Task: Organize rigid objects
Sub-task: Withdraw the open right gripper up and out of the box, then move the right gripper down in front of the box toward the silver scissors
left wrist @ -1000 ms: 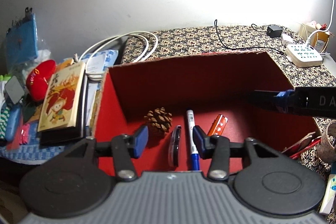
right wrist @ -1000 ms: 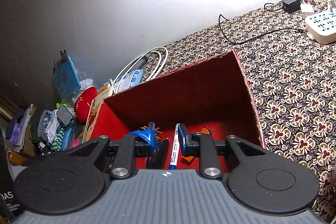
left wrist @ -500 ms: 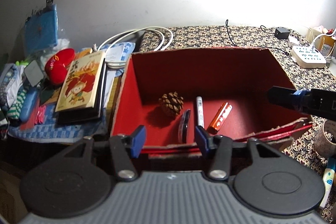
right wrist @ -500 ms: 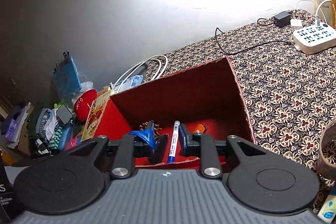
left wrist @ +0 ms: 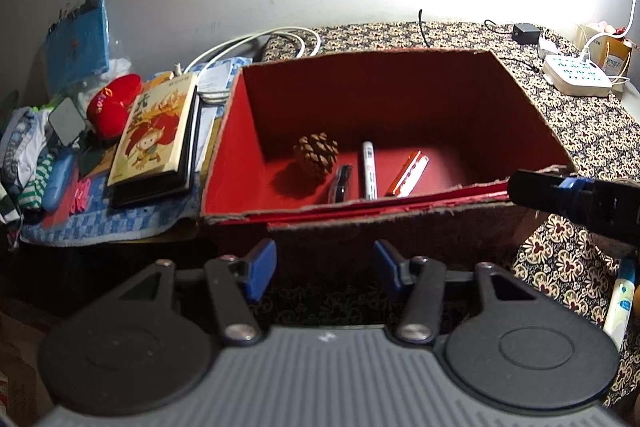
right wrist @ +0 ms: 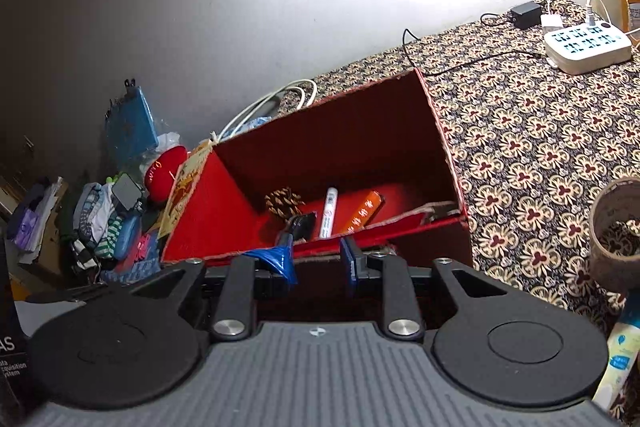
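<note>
An open box [left wrist: 360, 57] with a red inside stands on the patterned cloth. On its floor lie a pine cone [left wrist: 316, 155], a white marker [left wrist: 369, 169], a flat orange case [left wrist: 408, 173] and a small black object [left wrist: 340, 183]. My left gripper [left wrist: 326, 267] hovers in front of the box's near wall, open and empty. My right gripper [right wrist: 318, 265] is also just short of the near wall; its jaws are opening with nothing between them, and loose blue tape hangs from its left finger [right wrist: 280, 259]. One right finger [left wrist: 536, 189] pokes in at the box's right corner.
Left of the box lie a picture book [left wrist: 156, 131], a red plush [left wrist: 114, 105], a blue pouch [left wrist: 76, 43] and piled clothes. A white cable [left wrist: 256, 43] loops behind. A power strip [right wrist: 588, 45] sits far right, a tape roll [right wrist: 616, 231] and a bottle [left wrist: 618, 307] near right.
Both grippers have drawn back from above the box's inside to in front of its near wall, so the box looks farther. Both jaw gaps have widened a little.
</note>
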A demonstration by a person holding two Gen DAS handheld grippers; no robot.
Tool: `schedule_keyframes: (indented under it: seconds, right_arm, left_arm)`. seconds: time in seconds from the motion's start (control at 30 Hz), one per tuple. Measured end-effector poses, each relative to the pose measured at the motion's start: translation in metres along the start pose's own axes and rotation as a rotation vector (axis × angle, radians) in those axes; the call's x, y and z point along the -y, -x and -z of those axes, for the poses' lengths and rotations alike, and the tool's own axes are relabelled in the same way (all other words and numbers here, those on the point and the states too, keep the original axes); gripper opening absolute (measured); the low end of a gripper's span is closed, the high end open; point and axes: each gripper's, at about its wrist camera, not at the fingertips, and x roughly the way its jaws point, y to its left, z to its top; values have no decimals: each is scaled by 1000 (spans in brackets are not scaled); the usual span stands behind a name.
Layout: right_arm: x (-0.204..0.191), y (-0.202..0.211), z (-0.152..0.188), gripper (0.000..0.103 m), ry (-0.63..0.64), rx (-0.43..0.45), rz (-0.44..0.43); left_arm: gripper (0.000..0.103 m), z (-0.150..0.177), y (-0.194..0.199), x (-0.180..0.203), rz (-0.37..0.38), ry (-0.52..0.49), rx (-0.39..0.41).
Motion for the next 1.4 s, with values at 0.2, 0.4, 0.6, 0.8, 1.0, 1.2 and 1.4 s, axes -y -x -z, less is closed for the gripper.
schedule_keyframes:
  seconds: [0.2, 0.4, 0.6, 0.8, 1.0, 1.2, 1.4]
  right_arm:
    - [4, 0, 11, 8, 2, -42, 17]
    - [5, -1, 18, 8, 5, -55, 33]
    - [9, -4, 27, 8, -4, -84, 40]
    - [15, -6, 38, 8, -18, -118, 48]
    - [21, -7, 47, 9, -35, -152, 65]
    - [27, -8, 55, 9, -50, -177, 78]
    - [31, -9, 61, 9, -60, -206, 86]
  left_arm:
    - [55, 9, -7, 6, 3, -8, -36]
    - [55, 15, -12, 13, 2, -23, -56]
    - [55, 22, -18, 18, 0, -37, -81]
    - [55, 32, -26, 23, -3, -54, -105]
    - [55, 40, -33, 27, -1, -68, -135]
    - [55, 46, -37, 31, 4, -79, -149]
    - [55, 48, -41, 33, 9, -91, -161]
